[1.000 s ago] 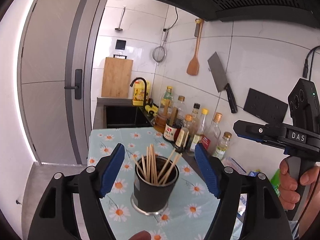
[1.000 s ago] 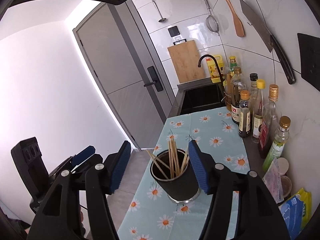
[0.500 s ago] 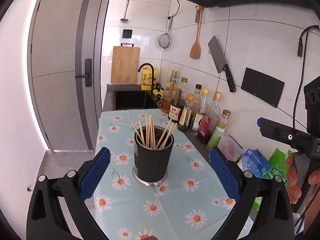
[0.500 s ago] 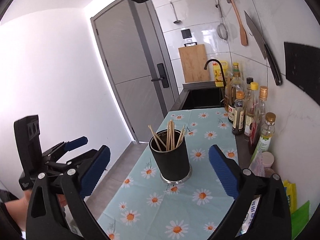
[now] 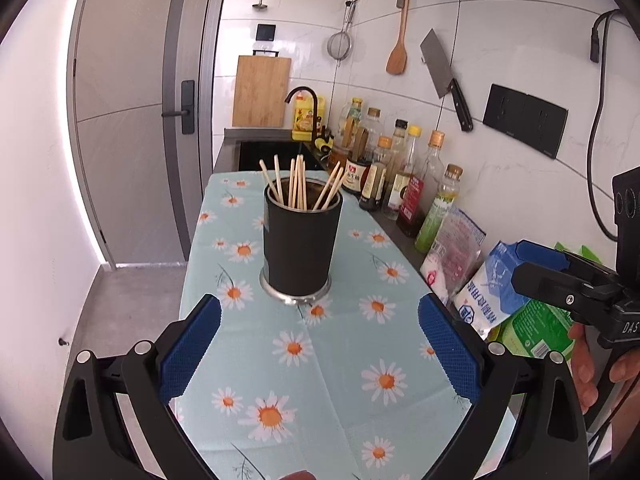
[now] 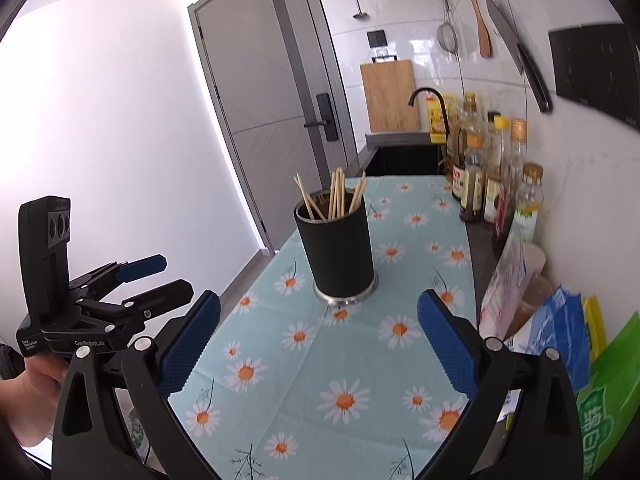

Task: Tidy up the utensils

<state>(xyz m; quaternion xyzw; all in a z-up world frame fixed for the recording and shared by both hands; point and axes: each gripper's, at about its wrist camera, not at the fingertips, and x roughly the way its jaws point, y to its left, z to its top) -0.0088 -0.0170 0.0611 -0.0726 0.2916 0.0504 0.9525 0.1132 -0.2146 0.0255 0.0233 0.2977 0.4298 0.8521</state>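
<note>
A black utensil holder with a steel base stands upright on the daisy-print tablecloth. Several wooden chopsticks stick out of it. My left gripper is open and empty, pulled back in front of the holder. In the right wrist view the holder with its chopsticks stands ahead of my right gripper, which is open and empty. The right gripper also shows at the right edge of the left wrist view, and the left gripper at the left of the right wrist view.
A row of sauce bottles lines the tiled wall. Bags and packets lie at the right of the cloth. A black sink with a faucet is beyond the cloth. A cleaver and wooden spatula hang on the wall.
Both grippers have drawn back from around the holder and opened wider. The holder stays standing on the cloth with the chopsticks in it.
</note>
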